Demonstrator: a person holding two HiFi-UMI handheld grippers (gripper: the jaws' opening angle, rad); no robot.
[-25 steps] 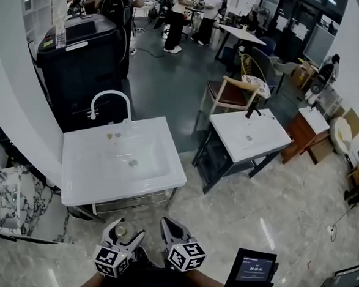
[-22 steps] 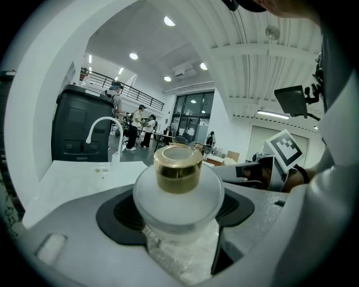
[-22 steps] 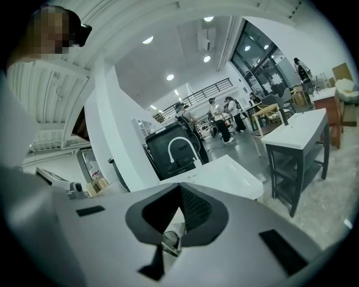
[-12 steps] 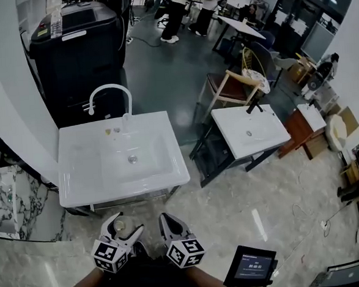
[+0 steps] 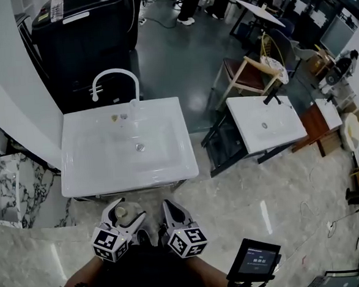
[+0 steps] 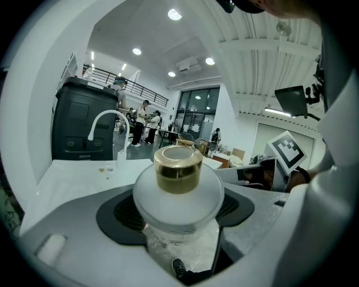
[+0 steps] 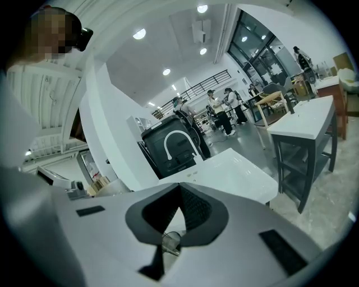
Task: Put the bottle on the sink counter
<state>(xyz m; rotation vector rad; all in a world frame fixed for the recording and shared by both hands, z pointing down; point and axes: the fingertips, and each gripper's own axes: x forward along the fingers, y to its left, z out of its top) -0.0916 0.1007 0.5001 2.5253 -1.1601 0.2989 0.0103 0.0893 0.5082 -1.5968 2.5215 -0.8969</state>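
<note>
Jaws of the left gripper (image 5: 125,213) are clamping the bottle (image 6: 178,196), bearing on its frosted, rounded body from either side, with the gold cap (image 6: 178,168) standing uppermost. Jaws of the right gripper (image 7: 178,216) are meeting tip to tip with nothing between them. That gripper is riding just beside the left and taking no load.

Both grippers are being carried close against the person's body, over the marble floor (image 5: 244,190) and short of the front edge of the sink table (image 5: 83,174). The bottle is therefore not yet over any part of it. The upright hold appears chosen so that the bottle can be set down on its base without being turned.

On the sink table, a white faucet (image 5: 115,77) and a few small items (image 5: 114,118) are occupying the back rim, and the basin with its drain (image 5: 140,147) is taking up the middle.

In my assessment, the carry is under way and placement is not begun. The next move is calling for a forward reach and a descent onto a flat margin, not the sloping basin. A rounded bottle released near that slope risks tipping inward.
</note>
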